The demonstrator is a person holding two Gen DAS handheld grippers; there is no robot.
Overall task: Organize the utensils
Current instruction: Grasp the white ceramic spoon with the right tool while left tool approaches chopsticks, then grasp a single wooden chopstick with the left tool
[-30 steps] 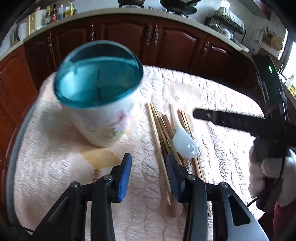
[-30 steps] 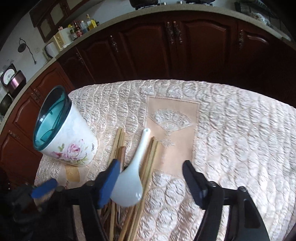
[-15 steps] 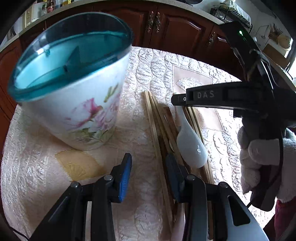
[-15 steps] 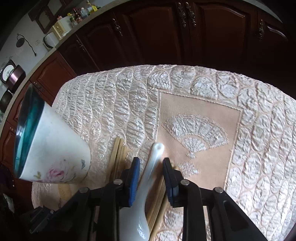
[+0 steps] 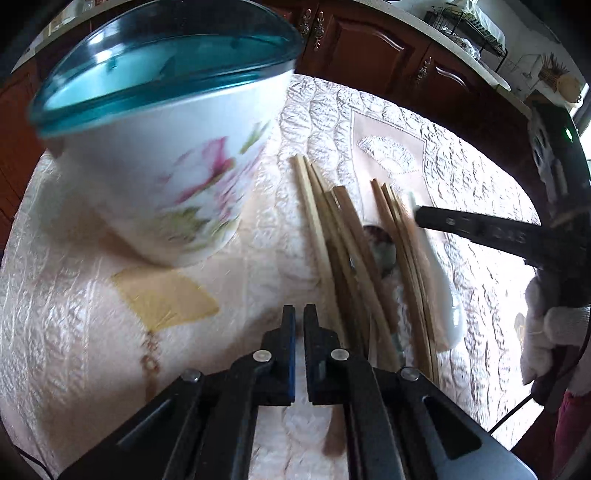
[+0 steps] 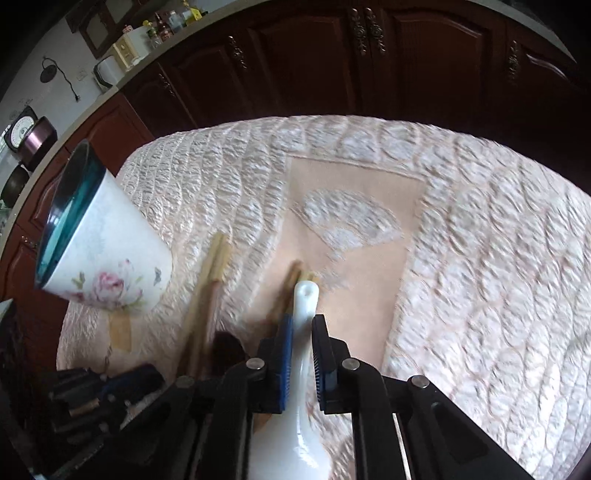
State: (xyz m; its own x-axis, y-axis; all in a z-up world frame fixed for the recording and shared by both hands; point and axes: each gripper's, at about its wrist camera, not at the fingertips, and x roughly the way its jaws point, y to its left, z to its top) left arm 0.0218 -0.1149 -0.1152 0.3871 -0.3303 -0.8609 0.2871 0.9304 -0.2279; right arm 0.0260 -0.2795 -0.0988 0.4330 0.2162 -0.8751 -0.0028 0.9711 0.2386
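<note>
A white flowered utensil holder with a teal rim (image 5: pixel 166 166) (image 6: pixel 103 266) stands on the quilted cloth, left of a bundle of wooden chopsticks (image 5: pixel 332 240) (image 6: pixel 207 295). My left gripper (image 5: pixel 299 321) hangs low over the cloth just left of the chopsticks' near ends. It is shut, and only cloth shows in the slit between its pads. My right gripper (image 6: pixel 301 328) (image 5: pixel 419 218) is shut on the handle of a white ceramic spoon (image 6: pixel 304 302) (image 5: pixel 443 295), whose bowl points back toward the camera. A metal spoon's bowl (image 5: pixel 380 243) peeks out among the chopsticks.
The cloth-covered round table (image 6: pixel 480 258) drops off at its far edge toward dark wooden cabinets (image 6: pixel 314 62). A gloved hand (image 5: pixel 554 332) holds the right gripper at the right side. A dish rack (image 5: pixel 465 26) stands on the far counter.
Both grippers went from wide open to shut. The right one closed around the white spoon's handle. The left one sank toward the cloth beside the chopsticks.
</note>
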